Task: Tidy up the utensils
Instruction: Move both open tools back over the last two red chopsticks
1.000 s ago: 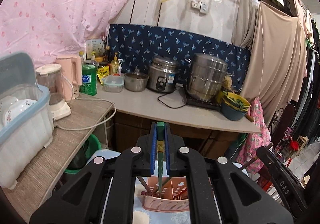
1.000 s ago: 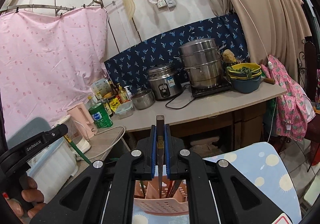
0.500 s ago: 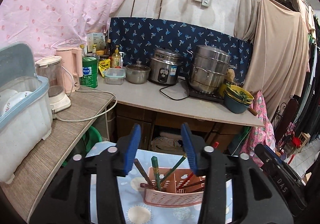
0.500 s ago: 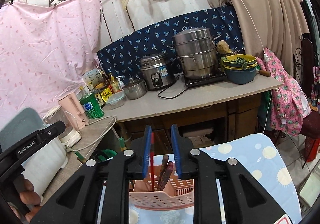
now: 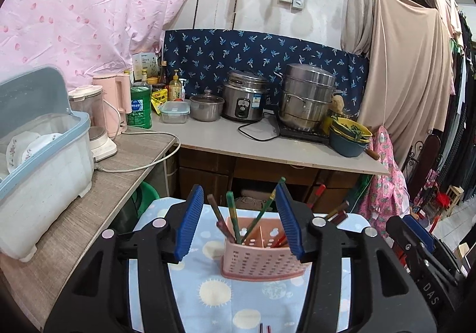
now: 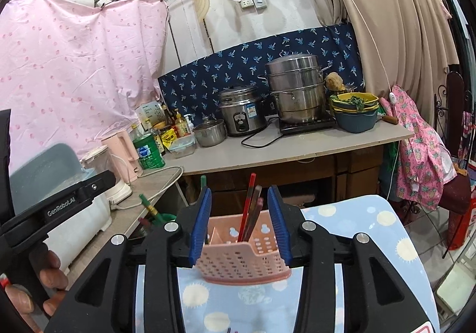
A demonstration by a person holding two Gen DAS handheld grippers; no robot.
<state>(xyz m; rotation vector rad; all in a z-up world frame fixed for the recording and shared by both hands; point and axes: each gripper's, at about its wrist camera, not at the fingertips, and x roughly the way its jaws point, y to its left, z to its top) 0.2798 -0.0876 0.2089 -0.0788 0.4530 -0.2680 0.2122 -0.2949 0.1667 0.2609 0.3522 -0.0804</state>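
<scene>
A pink perforated utensil basket (image 5: 261, 255) stands on a blue sun-patterned cloth (image 5: 214, 294); it also shows in the right wrist view (image 6: 241, 255). Green and brown chopsticks (image 5: 232, 217) stand in its left compartment, red and brown ones (image 6: 251, 211) in another. My left gripper (image 5: 239, 223) is open and empty, jaws apart just in front of the basket. My right gripper (image 6: 239, 223) is open and empty, jaws either side of the basket's top. The left gripper's body (image 6: 62, 202) shows at the left of the right wrist view.
A dish rack with plates (image 5: 38, 151) sits on the wooden counter (image 5: 89, 208) at left. A grey worktop (image 5: 267, 145) behind holds a rice cooker (image 5: 242, 101), steamer pot (image 5: 306, 101), bottles and bowls (image 5: 351, 136). Two utensil tips (image 5: 264, 328) lie on the cloth near me.
Both grippers opened and released their chopsticks, a green one from the left and a brown one from the right; both now stand in the basket. Both grippers drew back and widened.
</scene>
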